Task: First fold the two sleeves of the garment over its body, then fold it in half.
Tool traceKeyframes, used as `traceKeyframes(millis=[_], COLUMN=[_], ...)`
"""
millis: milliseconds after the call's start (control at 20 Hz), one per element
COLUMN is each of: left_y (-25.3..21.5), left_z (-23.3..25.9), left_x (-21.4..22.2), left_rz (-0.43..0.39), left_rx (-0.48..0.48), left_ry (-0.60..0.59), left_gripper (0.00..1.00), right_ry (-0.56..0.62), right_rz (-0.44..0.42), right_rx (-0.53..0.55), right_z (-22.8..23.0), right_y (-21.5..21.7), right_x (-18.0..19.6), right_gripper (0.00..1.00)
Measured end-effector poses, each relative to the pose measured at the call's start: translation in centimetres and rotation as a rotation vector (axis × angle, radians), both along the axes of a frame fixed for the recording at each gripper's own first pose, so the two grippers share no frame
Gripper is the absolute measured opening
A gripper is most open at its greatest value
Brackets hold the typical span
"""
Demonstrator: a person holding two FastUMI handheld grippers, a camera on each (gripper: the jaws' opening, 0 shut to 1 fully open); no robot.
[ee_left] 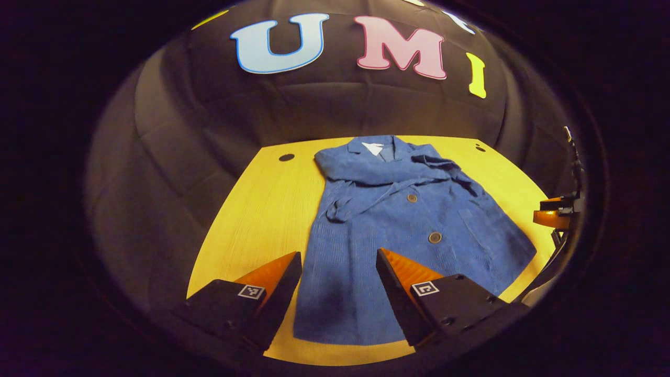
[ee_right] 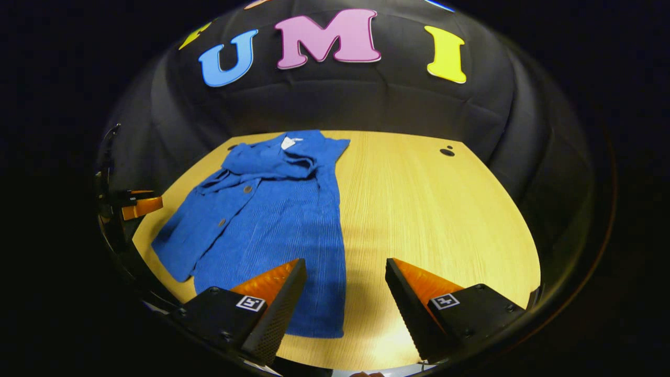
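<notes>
Corduroy jacket (ee_left: 413, 230), blue and buttoned, lies flat on the wooden table (ee_left: 261, 209), collar toward the far edge and hem toward the near edge. Both sleeves (ee_left: 366, 175) are folded across its chest. The left gripper (ee_left: 339, 293) hangs above the hem with its jaws spread wide, holding nothing. The right gripper (ee_right: 345, 301) is likewise spread and empty, over the near edge just beside the jacket's (ee_right: 272, 220) side.
</notes>
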State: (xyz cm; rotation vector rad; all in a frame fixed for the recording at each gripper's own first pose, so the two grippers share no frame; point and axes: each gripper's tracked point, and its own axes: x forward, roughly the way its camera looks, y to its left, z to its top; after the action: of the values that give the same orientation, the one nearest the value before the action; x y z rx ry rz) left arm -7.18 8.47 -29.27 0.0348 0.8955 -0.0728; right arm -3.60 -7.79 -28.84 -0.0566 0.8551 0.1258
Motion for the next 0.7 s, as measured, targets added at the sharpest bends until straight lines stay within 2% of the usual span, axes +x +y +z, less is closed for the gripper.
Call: traceKeyframes(millis=[250, 500, 550, 600, 650, 700], left_y=[1.0, -0.1, -0.1, -0.1, -0.1, -0.1], left_z=[-3.3, -6.4, -5.9, -6.2, -6.3, -6.3], left_x=[-4.5, -7.0, -6.3, -6.9, -6.8, -6.9], left_rz=[0.004, -0.014, -0.03, -0.029, -0.022, -0.009], left_rx=[-0.005, -0.04, -0.041, -0.039, -0.04, -0.04], left_ry=[0.11, 0.233, 0.195, 0.217, 0.212, 0.224], left_gripper=[0.84, 0.85, 0.89, 0.82, 0.81, 0.82], right_ry=[0.084, 0.189, 0.215, 0.253, 0.237, 0.241], right_rz=[0.009, 0.016, 0.013, 0.011, -0.02, -0.038], right_rx=[-0.032, -0.066, -0.074, -0.067, -0.038, -0.032], right_z=[-2.6, -4.9, -5.5, -5.6, -5.7, -5.9], right_y=[0.8, 0.9, 0.9, 0.8, 1.2, 1.2], right_x=[-2.6, -4.5, -5.0, -5.7, -5.2, -5.2], right_gripper=[0.98, 0.98, 0.99, 0.98, 1.0, 0.96])
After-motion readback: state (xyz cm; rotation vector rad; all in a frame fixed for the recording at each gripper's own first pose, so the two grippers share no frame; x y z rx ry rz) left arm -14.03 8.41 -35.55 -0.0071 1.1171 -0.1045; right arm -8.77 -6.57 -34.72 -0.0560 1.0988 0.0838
